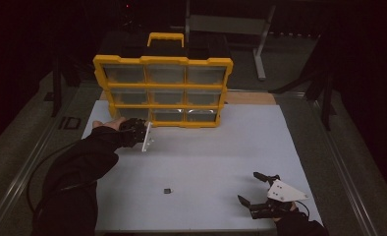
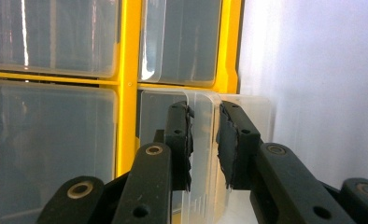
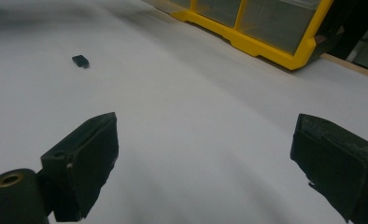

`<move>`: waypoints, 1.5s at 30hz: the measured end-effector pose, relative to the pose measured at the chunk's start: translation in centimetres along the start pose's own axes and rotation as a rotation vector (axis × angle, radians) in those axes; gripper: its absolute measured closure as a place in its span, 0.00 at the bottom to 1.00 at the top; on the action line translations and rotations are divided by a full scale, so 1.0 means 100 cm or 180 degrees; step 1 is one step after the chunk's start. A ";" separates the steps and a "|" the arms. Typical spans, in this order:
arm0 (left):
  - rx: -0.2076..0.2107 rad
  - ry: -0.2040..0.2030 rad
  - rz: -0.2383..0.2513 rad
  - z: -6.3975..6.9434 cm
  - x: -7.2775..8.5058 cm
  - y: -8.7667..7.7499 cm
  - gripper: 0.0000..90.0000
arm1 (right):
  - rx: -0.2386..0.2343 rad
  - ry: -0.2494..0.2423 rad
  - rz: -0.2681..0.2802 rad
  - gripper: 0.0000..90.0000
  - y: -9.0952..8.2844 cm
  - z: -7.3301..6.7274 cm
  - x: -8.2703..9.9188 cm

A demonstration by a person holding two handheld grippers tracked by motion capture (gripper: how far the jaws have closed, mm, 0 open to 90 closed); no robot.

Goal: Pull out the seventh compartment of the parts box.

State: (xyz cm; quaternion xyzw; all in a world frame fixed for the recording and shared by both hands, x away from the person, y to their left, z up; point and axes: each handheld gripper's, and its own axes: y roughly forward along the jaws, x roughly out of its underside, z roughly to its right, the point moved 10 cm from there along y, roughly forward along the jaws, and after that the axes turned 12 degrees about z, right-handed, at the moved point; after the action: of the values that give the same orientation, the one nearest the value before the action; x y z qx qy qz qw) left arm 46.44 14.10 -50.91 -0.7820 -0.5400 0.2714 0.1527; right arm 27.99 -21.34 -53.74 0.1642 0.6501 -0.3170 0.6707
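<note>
The clear drawer [image 2: 203, 140] at the yellow organizer's [image 1: 163, 88] bottom-left corner sits slightly pulled out, the left gripper [image 2: 204, 144] grasping its front. Opening looks barely begun. The right gripper [image 3: 205, 163] rests released on the desk [image 1: 221, 152], the small black part [image 1: 167, 190] apparently yet to be stowed.

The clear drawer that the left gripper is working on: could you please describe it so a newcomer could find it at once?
Start at the yellow organiser standing upright at the far side of the white table, with its grid of clear drawers. Go to the bottom row, left-hand end. The clear drawer there juts out of the frame with the left gripper clamped on its front, while its neighbours sit flush.
</note>
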 end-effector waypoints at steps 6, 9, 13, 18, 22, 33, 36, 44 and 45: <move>-0.0028 -0.0007 0.0004 0.003 -0.001 -0.003 0.83 | -0.0003 -0.0006 0.0004 0.09 0.000 0.000 0.000; -0.0025 -0.0003 0.0002 0.004 -0.002 -0.005 0.83 | -0.0001 -0.0015 0.0003 0.09 0.000 0.000 0.000; -0.0025 0.0003 -0.0002 0.006 -0.003 -0.008 0.83 | 0.0006 -0.0014 0.0003 0.09 0.000 0.000 -0.001; -0.0021 -0.0001 -0.0001 0.008 -0.005 -0.012 0.83 | 0.0002 -0.0025 0.0001 0.09 0.000 0.000 -0.001; -0.0023 0.0037 -0.0006 0.011 -0.005 -0.013 0.83 | 0.0002 -0.0022 0.0001 0.09 0.000 0.000 0.000; -0.0015 0.0012 0.0008 0.012 -0.006 -0.013 0.82 | 0.0003 -0.0032 0.0007 0.09 0.000 0.000 -0.001; -0.0011 0.0013 0.0008 0.012 -0.005 -0.013 0.82 | 0.0006 -0.0031 0.0006 0.09 0.000 0.000 -0.001; 0.0011 0.0043 0.0000 0.013 -0.004 -0.016 0.82 | 0.0005 -0.0034 0.0003 0.09 0.000 0.000 -0.001; 0.0010 0.0040 0.0002 0.013 -0.005 -0.015 0.82 | 0.0008 -0.0035 0.0006 0.09 0.000 0.000 -0.001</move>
State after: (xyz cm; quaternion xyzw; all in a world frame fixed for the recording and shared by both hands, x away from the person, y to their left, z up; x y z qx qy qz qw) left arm 44.39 14.19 -51.00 -0.7836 -0.5384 0.2673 0.1572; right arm 27.99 -21.34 -53.66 0.1639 0.6459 -0.3181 0.6744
